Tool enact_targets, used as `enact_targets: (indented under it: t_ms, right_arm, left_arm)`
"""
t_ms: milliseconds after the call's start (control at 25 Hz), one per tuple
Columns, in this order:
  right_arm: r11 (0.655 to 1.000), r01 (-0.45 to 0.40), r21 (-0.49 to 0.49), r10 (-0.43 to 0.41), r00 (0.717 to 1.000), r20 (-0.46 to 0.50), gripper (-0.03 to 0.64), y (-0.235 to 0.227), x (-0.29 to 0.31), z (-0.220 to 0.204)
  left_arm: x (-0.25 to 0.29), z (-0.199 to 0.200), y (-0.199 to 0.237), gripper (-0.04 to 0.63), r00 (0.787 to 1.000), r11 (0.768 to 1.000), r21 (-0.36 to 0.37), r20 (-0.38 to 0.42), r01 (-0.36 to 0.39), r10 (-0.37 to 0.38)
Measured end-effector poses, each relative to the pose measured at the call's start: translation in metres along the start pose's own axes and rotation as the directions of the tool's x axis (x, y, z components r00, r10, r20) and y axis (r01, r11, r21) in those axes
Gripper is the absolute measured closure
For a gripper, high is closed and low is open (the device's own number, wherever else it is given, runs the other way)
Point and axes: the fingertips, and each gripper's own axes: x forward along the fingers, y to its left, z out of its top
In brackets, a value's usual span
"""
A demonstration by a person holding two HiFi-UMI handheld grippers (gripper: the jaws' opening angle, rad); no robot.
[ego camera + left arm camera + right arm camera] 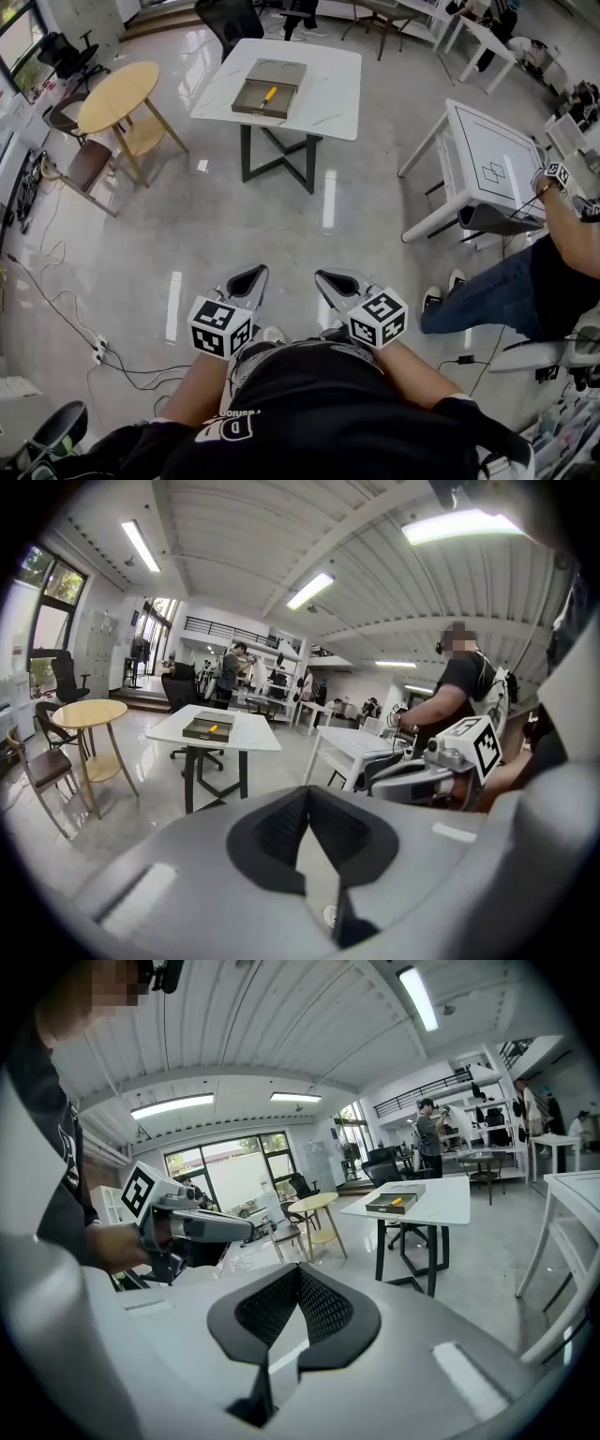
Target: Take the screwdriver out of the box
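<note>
**Both jaws shut and empty, box well ahead**

Two grippers: left gripper (249,274) and right gripper (325,276). Each has its jaws closed tip to tip with nothing between them. One open box (269,88) sits on one white table (328,84), well ahead of both jaws. One yellow-handled screwdriver (269,94) lies inside the box.

- A large, bright open-plan lab or office.
- White tables (328,84) and a round wooden table (117,94) stand well apart on a glossy floor (281,225).
- Office chairs (230,21) stand on the far side; cables (56,309) trail at the left.
- Strip lights (312,589) run along a ribbed ceiling, with shelves (281,677) far off.
</note>
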Motion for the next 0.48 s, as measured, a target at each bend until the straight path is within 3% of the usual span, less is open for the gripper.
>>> enact_targets:
  t_ms: [480]
  right_arm:
    - [0.999,0.038,0.027,-0.037,0.999,-0.028,0.615,0.031,0.031,-0.012]
  left_arm:
    - [-0.025,-0.027,0.041,0.537,0.999,0.999,-0.034,-0.034,0.013,-0.014]
